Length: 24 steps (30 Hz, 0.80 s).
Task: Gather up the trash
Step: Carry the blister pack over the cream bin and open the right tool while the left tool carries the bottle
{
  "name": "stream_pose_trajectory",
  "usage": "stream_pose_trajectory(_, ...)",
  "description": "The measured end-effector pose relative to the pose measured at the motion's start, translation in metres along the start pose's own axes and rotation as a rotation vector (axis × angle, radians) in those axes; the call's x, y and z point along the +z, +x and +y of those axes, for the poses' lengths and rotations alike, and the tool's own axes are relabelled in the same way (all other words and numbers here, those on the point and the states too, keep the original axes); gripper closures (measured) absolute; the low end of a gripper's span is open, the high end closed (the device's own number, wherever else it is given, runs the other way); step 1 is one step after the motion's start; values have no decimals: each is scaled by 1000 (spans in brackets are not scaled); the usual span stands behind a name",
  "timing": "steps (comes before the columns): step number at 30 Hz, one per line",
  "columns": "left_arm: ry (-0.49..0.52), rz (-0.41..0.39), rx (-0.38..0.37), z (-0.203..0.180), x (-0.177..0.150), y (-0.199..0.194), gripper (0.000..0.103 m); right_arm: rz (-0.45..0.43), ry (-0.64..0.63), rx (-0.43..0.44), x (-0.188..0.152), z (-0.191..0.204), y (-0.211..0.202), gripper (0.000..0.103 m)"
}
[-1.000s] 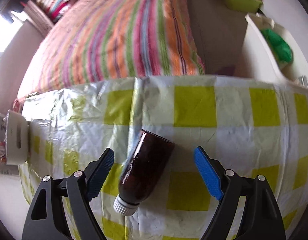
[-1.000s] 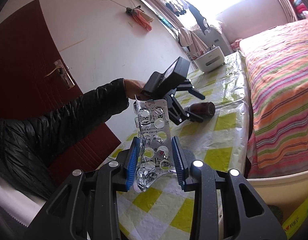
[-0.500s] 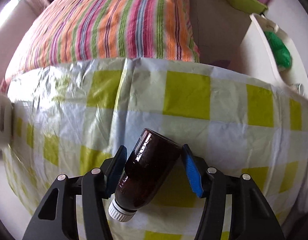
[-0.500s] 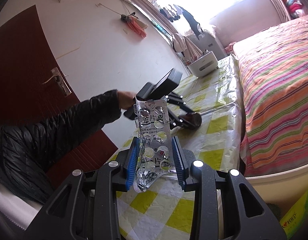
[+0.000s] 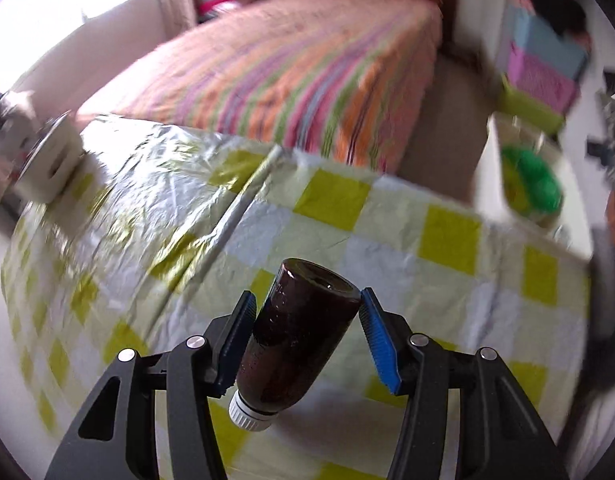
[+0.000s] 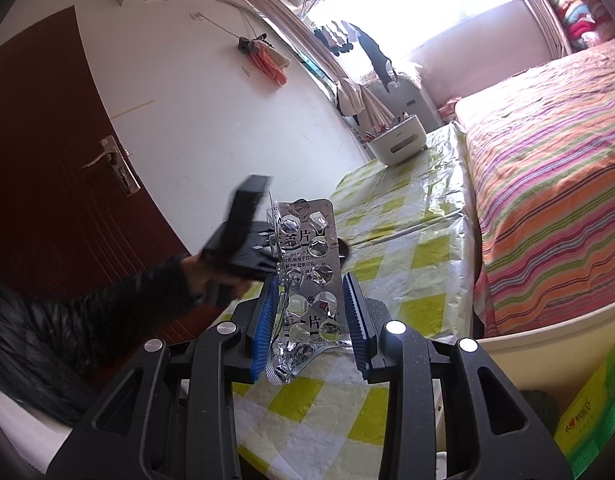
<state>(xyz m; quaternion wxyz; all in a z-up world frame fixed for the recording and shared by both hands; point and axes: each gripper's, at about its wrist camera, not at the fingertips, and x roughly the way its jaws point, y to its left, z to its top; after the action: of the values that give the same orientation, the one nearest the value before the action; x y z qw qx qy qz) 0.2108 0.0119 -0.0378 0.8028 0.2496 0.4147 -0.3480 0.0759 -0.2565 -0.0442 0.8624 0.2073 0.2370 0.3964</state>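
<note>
My left gripper (image 5: 305,332) is shut on a dark brown bottle (image 5: 299,340) with a white cap, held lifted above the yellow-checked tablecloth (image 5: 387,248), cap end toward the camera. My right gripper (image 6: 309,320) is shut on an empty silver blister pack (image 6: 309,276), held upright above the table's near end. In the right wrist view the left gripper's black body (image 6: 243,236) and the sleeved arm sit just left of the blister pack. A white bin (image 5: 519,172) with green trash inside stands past the table's right edge.
A striped bed (image 5: 299,64) runs along the table's far side. A white organiser box (image 6: 397,142) stands at the table's far end. Coloured storage boxes (image 5: 543,64) stand on the floor behind the bin. A dark red door (image 6: 59,160) is at left.
My left gripper closed on the brown bottle and lifted it off the tablecloth, swinging toward the right. My right gripper kept hold of the blister pack.
</note>
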Motion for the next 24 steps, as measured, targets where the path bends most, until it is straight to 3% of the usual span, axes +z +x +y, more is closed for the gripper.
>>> stream_pose_trajectory(9,-160,-283,94,-40,-32,-62,57,-5,-28,-74,-13,23,4,71)
stream_pose_trajectory(11,-206,-338,84,-47,-38,-73,57,-9,-24,-88,-18,29,6,71)
stream_pose_trajectory(16,-221,-416,117,-72,-49,-86,58,-20,-33,-127,-28,42,7,71)
stream_pose_trajectory(24,-263,-497,69,-101,-62,-94,58,-55,-84,-241,-36,53,-1,71)
